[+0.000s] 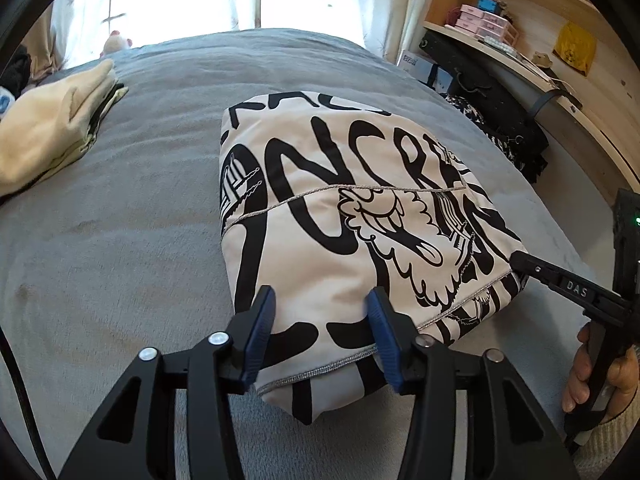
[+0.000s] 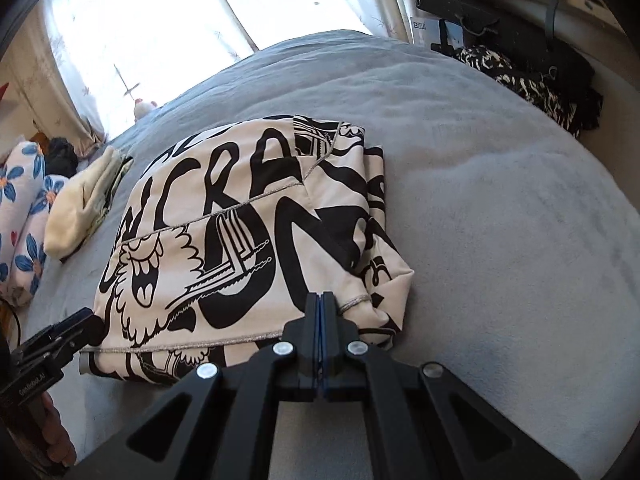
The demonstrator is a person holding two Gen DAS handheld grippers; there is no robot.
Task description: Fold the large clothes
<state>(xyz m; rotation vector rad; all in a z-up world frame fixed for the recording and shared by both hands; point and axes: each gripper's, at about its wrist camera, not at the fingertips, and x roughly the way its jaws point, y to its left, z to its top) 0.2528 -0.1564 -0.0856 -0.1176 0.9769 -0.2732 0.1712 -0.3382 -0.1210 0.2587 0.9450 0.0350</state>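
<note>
A cream garment with bold black lettering and cartoon print lies folded into a thick rectangle on the grey bed; it also shows in the right wrist view. My left gripper is open, its blue-padded fingers astride the garment's near edge, resting on the cloth. My right gripper is shut with its tips at the garment's near hem; whether cloth is pinched is unclear. It shows from the side in the left wrist view.
A folded cream garment lies at the bed's left. A floral pillow sits beyond it. Black bags and patterned cloth crowd the right side under wooden shelves. Curtained window behind.
</note>
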